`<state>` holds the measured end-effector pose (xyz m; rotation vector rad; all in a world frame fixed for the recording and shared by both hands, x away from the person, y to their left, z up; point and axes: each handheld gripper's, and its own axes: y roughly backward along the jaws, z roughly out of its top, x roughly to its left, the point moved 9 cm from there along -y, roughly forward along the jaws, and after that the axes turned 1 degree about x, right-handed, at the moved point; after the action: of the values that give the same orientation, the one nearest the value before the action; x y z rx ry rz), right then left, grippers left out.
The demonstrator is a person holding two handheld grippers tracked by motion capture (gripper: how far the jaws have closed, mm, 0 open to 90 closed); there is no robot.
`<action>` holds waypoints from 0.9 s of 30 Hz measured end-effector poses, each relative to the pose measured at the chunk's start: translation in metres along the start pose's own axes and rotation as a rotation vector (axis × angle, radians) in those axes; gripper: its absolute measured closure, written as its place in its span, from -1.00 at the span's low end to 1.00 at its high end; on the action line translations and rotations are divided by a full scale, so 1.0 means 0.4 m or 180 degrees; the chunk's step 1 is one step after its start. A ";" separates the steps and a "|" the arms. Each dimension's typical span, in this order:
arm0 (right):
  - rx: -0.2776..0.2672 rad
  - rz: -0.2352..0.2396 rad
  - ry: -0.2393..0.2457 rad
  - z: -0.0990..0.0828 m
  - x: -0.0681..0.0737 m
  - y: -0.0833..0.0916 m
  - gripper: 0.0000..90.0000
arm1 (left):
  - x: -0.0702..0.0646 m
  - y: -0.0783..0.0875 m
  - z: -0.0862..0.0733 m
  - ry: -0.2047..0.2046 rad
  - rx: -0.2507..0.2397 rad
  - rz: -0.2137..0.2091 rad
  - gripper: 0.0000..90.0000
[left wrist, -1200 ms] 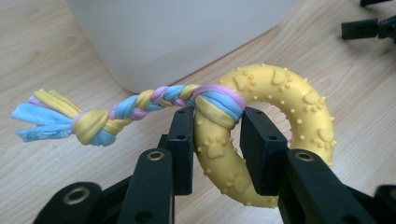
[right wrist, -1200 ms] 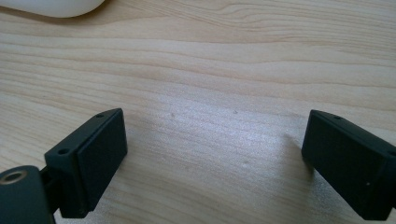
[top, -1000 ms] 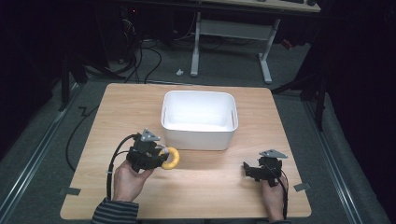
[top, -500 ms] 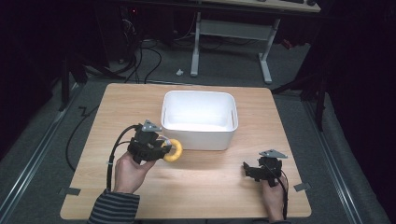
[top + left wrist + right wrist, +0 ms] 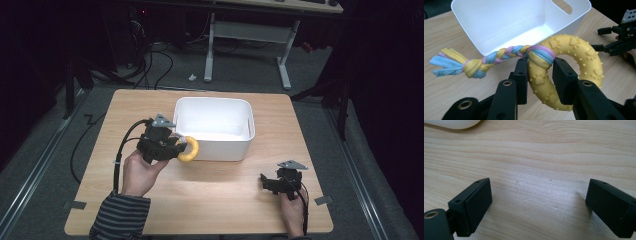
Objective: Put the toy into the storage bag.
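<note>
A yellow rubber ring toy (image 5: 571, 60) with raised paw prints carries a braided rope tail (image 5: 474, 63) in blue, yellow and pink. My left gripper (image 5: 540, 75) is shut on the ring where the rope is knotted, holding it off the table. From above, that toy (image 5: 190, 149) hangs at the near left corner of the white bin (image 5: 214, 129), with my left gripper (image 5: 176, 146) beside it. My right gripper (image 5: 263, 181) rests low over the table's near right part; its jaws stand wide open with bare wood between them (image 5: 539, 202).
The white bin (image 5: 499, 22) is empty inside and has a handle slot (image 5: 562, 5) in its end wall. The wooden table (image 5: 210, 200) ends close behind both hands. Cables and a desk frame (image 5: 250, 35) stand on the dark floor beyond.
My left gripper has lifted the ring toy up off the table and carried it toward the bin's near left corner. The right gripper has stayed put.
</note>
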<state>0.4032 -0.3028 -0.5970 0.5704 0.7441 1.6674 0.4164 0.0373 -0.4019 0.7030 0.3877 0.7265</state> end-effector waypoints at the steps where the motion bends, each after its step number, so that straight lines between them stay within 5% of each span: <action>1: 0.0000 0.0000 0.0001 0.000 0.000 0.000 -0.85 | -0.001 0.000 0.006 0.0004 -0.0014 -0.0009 0.47; 19: 0.0000 0.0001 0.0000 0.000 0.000 0.000 -0.85 | 0.017 -0.033 0.094 -0.0039 0.0047 -0.0064 0.47; 27: 0.0002 0.0001 -0.0006 0.000 0.001 0.000 -0.85 | 0.015 -0.058 0.129 -0.0016 -0.0050 -0.0128 0.47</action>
<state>0.4030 -0.3026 -0.5970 0.5725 0.7431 1.6668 0.4597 0.0062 -0.3823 0.6804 0.3901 0.6888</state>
